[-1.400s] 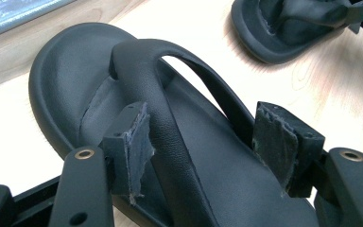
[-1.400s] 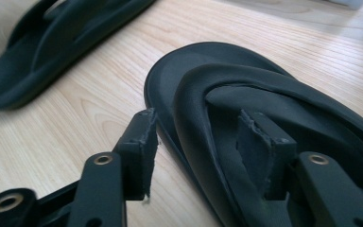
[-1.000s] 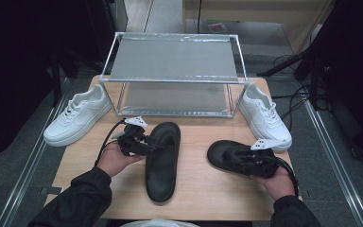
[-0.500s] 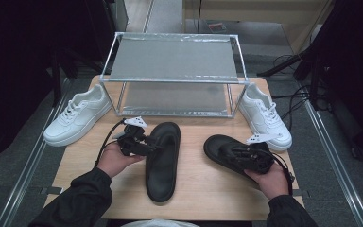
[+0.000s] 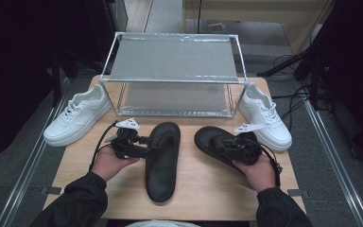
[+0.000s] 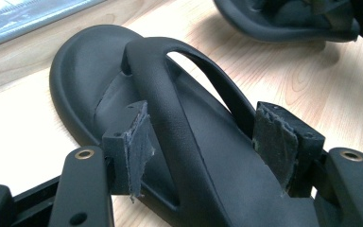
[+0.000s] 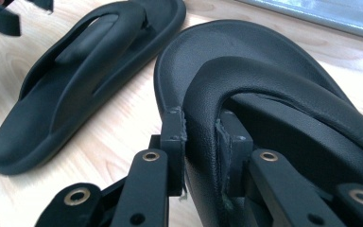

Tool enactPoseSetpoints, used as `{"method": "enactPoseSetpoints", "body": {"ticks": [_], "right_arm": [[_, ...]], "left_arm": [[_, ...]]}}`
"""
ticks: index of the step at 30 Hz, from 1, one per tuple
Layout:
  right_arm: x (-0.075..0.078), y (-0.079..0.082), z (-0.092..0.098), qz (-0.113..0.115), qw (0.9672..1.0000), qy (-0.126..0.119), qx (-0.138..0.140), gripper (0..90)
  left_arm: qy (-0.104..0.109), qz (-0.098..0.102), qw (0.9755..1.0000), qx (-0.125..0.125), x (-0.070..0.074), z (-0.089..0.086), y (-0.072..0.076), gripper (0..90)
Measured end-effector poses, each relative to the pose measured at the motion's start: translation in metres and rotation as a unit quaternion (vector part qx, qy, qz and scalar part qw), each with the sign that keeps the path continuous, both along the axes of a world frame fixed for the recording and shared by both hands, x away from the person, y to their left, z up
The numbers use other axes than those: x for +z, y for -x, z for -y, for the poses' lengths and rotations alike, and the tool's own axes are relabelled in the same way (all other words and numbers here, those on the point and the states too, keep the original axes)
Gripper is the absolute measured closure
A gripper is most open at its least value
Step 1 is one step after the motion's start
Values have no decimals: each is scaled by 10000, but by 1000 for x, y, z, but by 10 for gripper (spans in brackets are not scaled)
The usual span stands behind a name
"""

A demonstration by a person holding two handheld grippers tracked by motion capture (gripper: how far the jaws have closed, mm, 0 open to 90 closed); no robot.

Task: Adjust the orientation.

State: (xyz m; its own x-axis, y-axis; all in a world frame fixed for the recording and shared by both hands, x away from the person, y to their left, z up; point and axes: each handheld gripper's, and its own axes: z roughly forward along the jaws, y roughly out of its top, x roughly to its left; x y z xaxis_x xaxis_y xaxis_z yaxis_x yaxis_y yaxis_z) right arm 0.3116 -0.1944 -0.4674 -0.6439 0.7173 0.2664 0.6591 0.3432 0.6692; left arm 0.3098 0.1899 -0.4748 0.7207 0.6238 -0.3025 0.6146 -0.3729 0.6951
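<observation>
Right sandal (image 7: 283,94) is being gripped by its strap in the right gripper (image 7: 201,151); left gripper (image 6: 203,151) is straddling the left sandal (image 6: 170,118), jaws apart, needing closure next.

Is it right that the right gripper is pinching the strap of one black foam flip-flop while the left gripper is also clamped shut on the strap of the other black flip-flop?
Not quite. The right gripper does pinch its black foam flip-flop by the strap, but the left gripper is open: in the left gripper view its pads stand apart on either side of the other black flip-flop strap, with gaps showing.
</observation>
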Motion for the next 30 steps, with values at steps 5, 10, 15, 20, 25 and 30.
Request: {"method": "enactPoseSetpoints", "body": {"ticks": [5, 10, 15, 20, 25, 30], "right_arm": [[-1, -11, -15, -114, 9998, 25, -145, 769], [-4, -20, -24, -191, 9996, 8, -230, 767], [-6, -28, -33, -200, 9994, -5, -284, 763], [-10, -36, -42, -262, 9991, 60, -320, 760], [-16, -43, -51, -289, 9988, 195, -340, 760], [-21, -49, -58, -273, 9984, 283, -399, 757]], "left_arm": [[-4, 44, 10000, 49, 0, -5, 5, 370], [-28, 44, 10000, 70, -1, -9, 9, 369], [-25, 53, 9999, 129, -2, -12, 13, 368], [-30, 117, 9998, 132, -2, -12, 17, 367], [-68, 108, 9999, 116, -3, -13, 20, 367], [-84, 122, 9998, 144, -3, -14, 22, 366]]}}
